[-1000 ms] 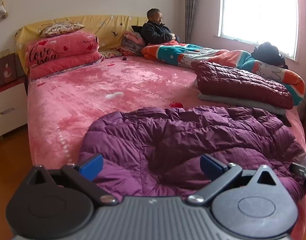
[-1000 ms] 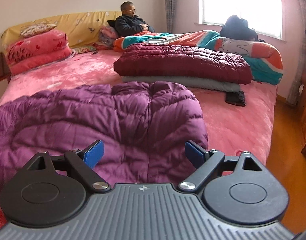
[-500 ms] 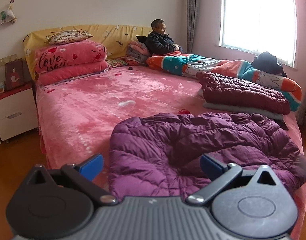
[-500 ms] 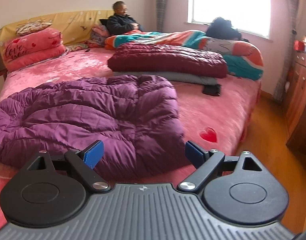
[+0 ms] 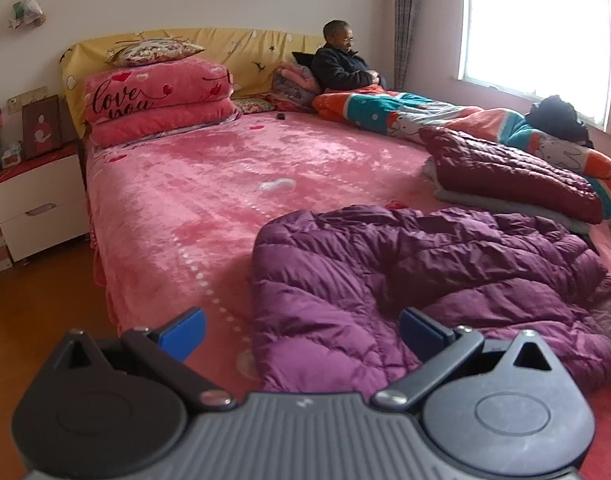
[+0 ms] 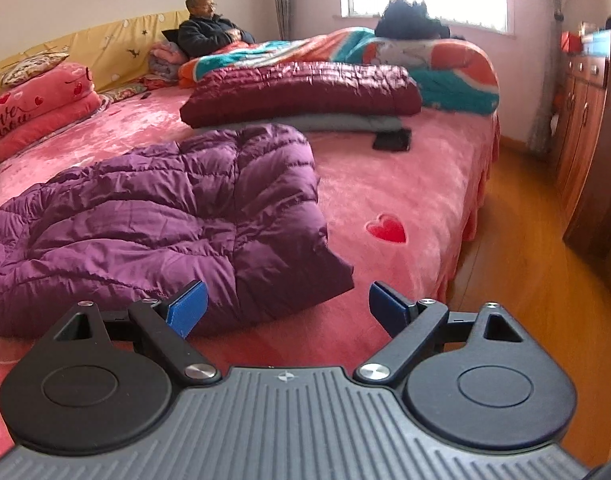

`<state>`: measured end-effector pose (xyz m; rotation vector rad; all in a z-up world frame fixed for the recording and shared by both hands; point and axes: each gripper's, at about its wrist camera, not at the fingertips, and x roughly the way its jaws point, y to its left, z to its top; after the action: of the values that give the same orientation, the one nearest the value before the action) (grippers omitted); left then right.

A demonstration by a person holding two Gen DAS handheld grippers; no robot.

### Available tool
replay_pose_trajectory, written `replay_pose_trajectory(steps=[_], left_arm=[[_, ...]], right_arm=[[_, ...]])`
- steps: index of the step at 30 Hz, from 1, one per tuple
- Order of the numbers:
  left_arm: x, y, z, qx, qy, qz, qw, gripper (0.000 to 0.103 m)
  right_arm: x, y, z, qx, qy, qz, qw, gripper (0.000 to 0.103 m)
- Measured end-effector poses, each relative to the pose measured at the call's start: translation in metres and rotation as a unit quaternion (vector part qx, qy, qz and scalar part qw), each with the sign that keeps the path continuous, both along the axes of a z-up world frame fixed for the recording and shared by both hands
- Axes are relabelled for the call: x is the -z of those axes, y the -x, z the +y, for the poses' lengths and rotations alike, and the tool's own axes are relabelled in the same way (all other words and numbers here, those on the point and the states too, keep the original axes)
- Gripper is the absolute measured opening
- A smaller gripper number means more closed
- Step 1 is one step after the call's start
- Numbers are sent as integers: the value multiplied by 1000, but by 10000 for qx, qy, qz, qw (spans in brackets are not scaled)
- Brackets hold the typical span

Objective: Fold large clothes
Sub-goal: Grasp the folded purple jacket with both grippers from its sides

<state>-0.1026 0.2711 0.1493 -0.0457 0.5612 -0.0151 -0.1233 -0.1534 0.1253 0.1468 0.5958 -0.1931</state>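
Left wrist view first: the left tool (image 5: 301, 332) was spread wide and gripping nothing, hanging above the near edge of the pink plush bed (image 5: 209, 184). The puffy purple quilted down jacket (image 5: 417, 280) lay folded in the lower right of the frame, its near corner right between the blue pads.

Right wrist view: the right tool (image 6: 287, 308) was wide too, empty, with the jacket filling the left middle. A maroon folded quilted jacket (image 6: 305, 92) sat upper centre. My worry: slippery puffy fabric could spring back open, or slide off the bed edge if only one layer got pinched.
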Motion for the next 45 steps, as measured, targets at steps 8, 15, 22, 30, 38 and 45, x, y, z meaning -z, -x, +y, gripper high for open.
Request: replay_pose_trajectory(steps=[8,15,22,30,38,45], left_arm=[[-1,-41,40,414,643,331,9965,102],[16,-90,68,728,1288,877,9851,102],[47,-133,81,812,2109,1324,9651,102],[78,-158,81,1029,2787,1550,9422,102],[101,-174,77,1344,3070,1935,9221,102],[109,-191,69,1592,2936,2116,9185,102]], right_arm=[[-5,-40,-58,-138,-1252,158,9919,103],[2,-96,-106,-474,-2217,230,9737,103],[28,-145,-136,-411,-2894,381,9556,103],[56,-179,-148,-701,-3619,356,9289,103],[67,-204,-151,-1244,-4167,446,8994,103],[58,-231,-139,-1767,-4140,820,8892,103]])
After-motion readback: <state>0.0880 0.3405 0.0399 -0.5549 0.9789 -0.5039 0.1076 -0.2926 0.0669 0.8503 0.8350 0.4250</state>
